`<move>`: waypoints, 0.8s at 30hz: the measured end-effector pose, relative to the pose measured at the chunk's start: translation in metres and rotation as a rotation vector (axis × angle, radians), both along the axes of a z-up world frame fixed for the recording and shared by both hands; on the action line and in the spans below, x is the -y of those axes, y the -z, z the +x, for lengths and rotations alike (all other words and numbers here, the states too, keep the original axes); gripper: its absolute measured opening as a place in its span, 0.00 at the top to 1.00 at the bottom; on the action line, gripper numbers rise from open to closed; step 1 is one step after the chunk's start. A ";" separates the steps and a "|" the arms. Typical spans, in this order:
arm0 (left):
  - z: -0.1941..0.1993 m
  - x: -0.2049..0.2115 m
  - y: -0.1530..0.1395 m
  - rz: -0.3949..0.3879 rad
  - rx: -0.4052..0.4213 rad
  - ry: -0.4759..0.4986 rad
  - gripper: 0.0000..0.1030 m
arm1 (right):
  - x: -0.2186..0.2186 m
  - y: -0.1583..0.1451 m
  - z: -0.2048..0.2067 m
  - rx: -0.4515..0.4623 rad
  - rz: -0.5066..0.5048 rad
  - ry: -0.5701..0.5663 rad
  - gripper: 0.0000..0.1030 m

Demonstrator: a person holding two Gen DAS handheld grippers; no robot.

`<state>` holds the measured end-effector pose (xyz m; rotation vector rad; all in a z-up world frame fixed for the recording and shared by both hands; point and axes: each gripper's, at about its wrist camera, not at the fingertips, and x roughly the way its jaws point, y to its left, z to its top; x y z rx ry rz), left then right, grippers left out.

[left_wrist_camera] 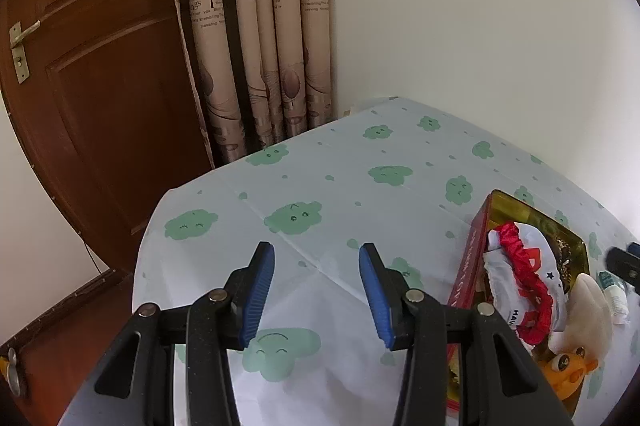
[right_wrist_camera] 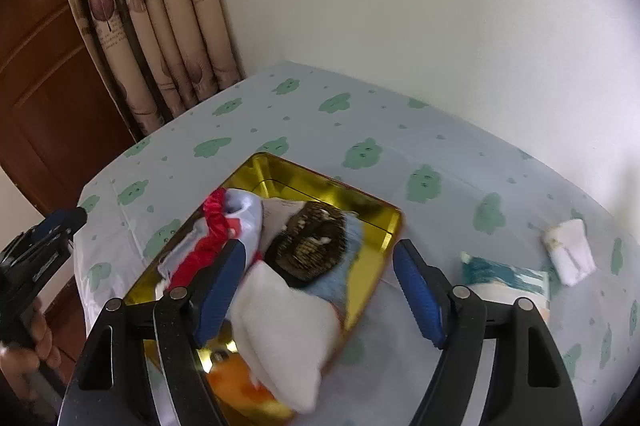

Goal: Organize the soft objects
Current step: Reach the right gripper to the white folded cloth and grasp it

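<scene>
A gold tin box (right_wrist_camera: 316,182) with red outer walls (left_wrist_camera: 466,266) sits on the table. In it lie a white cloth with a red ruffle (right_wrist_camera: 208,242), a dark patterned blue item (right_wrist_camera: 316,246), a white plush piece (right_wrist_camera: 284,338) and an orange toy (right_wrist_camera: 240,386). The ruffled cloth (left_wrist_camera: 524,282) and orange toy (left_wrist_camera: 568,366) also show in the left wrist view. My right gripper (right_wrist_camera: 320,290) is open above the box, holding nothing. My left gripper (left_wrist_camera: 316,294) is open and empty over bare tablecloth, left of the box.
The table (left_wrist_camera: 320,186) has a pale cloth with green clouds. A teal and white cloth (right_wrist_camera: 504,278) and a small white folded cloth (right_wrist_camera: 568,254) lie right of the box. A curtain (left_wrist_camera: 256,26) and brown door (left_wrist_camera: 100,86) stand behind the table's left edge.
</scene>
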<state>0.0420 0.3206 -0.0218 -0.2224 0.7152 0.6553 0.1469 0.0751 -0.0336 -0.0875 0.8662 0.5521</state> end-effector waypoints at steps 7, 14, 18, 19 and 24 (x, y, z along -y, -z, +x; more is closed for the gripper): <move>0.001 0.004 0.002 0.000 -0.003 0.013 0.56 | 0.073 0.011 -0.009 -0.001 -0.039 0.100 0.27; 0.003 0.010 0.003 0.010 -0.007 0.025 0.56 | 0.159 0.040 -0.002 -0.039 -0.073 0.267 0.27; 0.005 0.015 0.005 0.033 -0.011 0.044 0.56 | 0.195 0.052 0.008 -0.048 -0.080 0.333 0.26; 0.005 0.017 0.005 0.046 -0.016 0.047 0.56 | 0.204 0.055 0.012 -0.047 -0.081 0.348 0.26; 0.010 0.023 0.010 0.062 -0.034 0.076 0.56 | 0.229 0.072 0.040 -0.046 -0.096 0.386 0.26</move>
